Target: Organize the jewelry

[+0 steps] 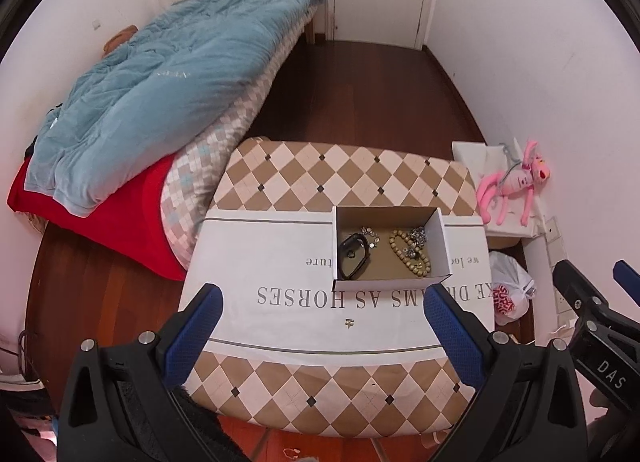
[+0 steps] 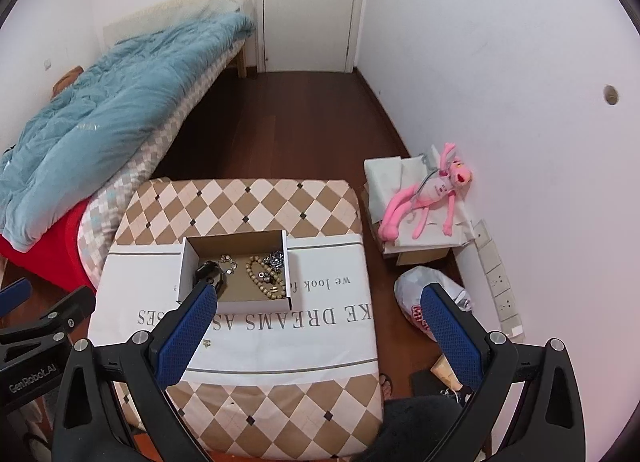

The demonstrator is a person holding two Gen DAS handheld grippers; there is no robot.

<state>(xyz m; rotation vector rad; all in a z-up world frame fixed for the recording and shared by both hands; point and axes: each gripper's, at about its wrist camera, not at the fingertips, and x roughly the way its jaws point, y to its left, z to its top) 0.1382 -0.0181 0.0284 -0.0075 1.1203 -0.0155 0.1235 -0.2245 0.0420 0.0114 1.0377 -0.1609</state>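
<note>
1. One open cardboard box point(image 1: 390, 250) sits on the white printed cloth point(image 1: 280, 254) on the far half of the table, brown inside, white outside, rectangular with upright walls.
2. Inside the box lie four pieces that can be told apart: a black oval-framed piece point(image 1: 352, 258) at the left, a small silvery beaded piece point(image 1: 370, 236) just beside it, one wooden bead bracelet point(image 1: 412, 256) of round tan beads looped at the right, and a tangle of grey metallic jewelry point(image 1: 418, 236) touching the bracelet's far side.
3. The cloth is smooth, with grey lettering and two thin grey stripes; it covers the middle of one table point(image 1: 340, 170) patterned in tan and cream diamonds.
4. The left gripper point(image 1: 322, 302) hangs above the near part of the cloth, its two blue textured fingers point(image 1: 200, 326) spread wide, holding nothing, pointed at the box.
5. The right gripper point(image 2: 318, 302) is likewise spread and empty, its left finger overlapping the box's near left corner in view, its right finger over the floor.
6. Around: one bed with a blue quilt point(image 1: 168, 86), one red blanket point(image 1: 100, 206), one pink plush toy point(image 2: 424, 198) on a box by the wall, one white plastic bag point(image 2: 430, 298) on the dark wooden floor.
</note>
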